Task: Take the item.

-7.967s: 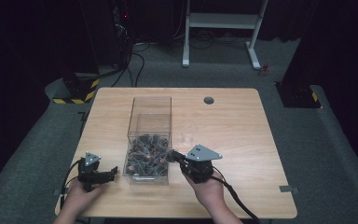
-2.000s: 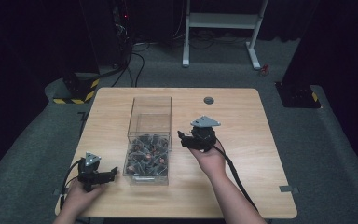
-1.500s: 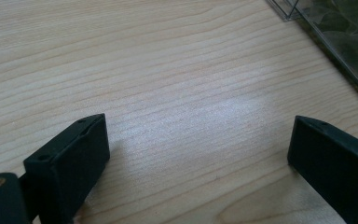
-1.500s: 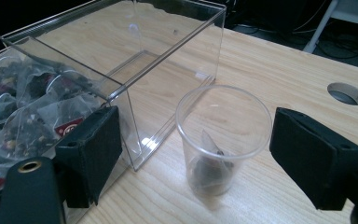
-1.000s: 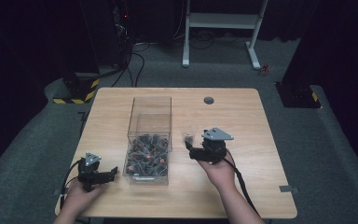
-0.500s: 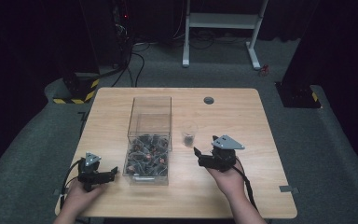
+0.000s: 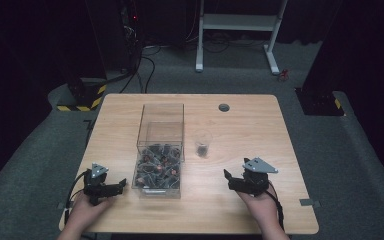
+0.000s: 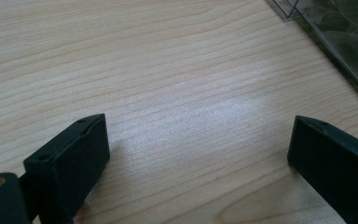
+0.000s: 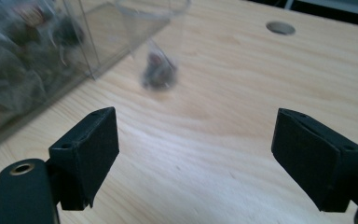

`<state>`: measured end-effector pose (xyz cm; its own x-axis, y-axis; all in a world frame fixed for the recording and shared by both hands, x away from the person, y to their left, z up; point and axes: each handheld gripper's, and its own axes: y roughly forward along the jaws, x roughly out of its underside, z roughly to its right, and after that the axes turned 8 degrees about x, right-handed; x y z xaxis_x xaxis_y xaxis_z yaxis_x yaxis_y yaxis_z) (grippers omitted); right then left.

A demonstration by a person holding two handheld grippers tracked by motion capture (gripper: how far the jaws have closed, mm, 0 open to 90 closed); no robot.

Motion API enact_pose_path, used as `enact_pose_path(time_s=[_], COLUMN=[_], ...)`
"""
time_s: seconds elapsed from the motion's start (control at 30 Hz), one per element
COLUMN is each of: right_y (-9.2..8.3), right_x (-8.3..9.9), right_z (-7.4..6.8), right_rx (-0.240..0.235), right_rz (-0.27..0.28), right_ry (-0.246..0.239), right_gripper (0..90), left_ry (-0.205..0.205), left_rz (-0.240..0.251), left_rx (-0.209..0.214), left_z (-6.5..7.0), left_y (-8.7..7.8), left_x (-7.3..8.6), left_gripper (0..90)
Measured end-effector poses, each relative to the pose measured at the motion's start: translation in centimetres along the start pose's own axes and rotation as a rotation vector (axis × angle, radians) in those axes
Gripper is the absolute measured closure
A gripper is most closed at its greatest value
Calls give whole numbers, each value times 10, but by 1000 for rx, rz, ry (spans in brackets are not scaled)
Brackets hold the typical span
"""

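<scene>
— Two grippers, both low at the near edge of the wooden table (image 7: pixel 250 120). Holding anything?

— No. The right gripper (image 7: pixel 228 179) has its jaws spread wide and empty; so does the left gripper (image 7: pixel 120 184).

— And the clear cup (image 7: pixel 202 143)?

— Upright just right of the clear bin (image 7: pixel 161 150) of dark packets, something small and dark inside it, ahead of the right gripper.

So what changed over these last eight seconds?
The right gripper carried a small clear cup from the clear bin out onto the table, let it go standing upright, and drew back toward the person, jaws open. The left gripper and the bin stayed put.
</scene>
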<state>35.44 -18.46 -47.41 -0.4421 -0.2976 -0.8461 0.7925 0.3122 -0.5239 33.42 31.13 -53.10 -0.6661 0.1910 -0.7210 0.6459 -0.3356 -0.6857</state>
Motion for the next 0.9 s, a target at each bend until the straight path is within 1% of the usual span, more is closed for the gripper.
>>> enact_pose_path(time_s=[0.07, 0.1, 0.3, 0.37, 0.4, 0.43, 0.47, 0.5, 0.53, 0.63, 0.77, 0.9], right_y=[0, 1, 2, 2, 3, 4, 7, 8, 9, 11, 15, 15], right_x=[9, 14, 41, 47, 50, 53, 56, 56, 56, 55, 52, 52], right_z=[5, 8, 19, 20, 20, 20, 18, 18, 17, 16, 14, 13], right_rx=[14, 22, 56, 70, 77, 88, 93, 82, 81, 82, 100, 100], right_rz=[-24, -34, -101, -127, -137, -154, -183, -228, -230, -240, -240, -242], right_ry=[4, -1, 23, 20, 9, 8, 5, 7, 23, 47, 56, 61], right_gripper=[150, 150, 150, 150, 150, 148, 149, 144, 146, 144, 134, 133], left_ry=[2, 2, 2, 2, -1, 1, 1, -3, 0, 3, 2, 2], left_rz=[0, 0, -1, -1, 1, 1, 1, 2, 1, -3, -1, -1], left_rx=[-1, -1, -1, -1, 0, -1, -1, 0, -1, -1, -1, -1], left_z=[0, 0, 0, 0, 0, 0, 0, 0, 0, 0, 0, 0], left_y=[0, 0, 0, 0, 0, 0, 0, 0, 0, 0, 0, 0], left_x=[0, 0, 0, 0, 0, 0, 0, 0, 0, 0, 0, 0], left_gripper=[57, 57, 57, 57, 57, 57, 57, 57, 58, 58, 58, 58])
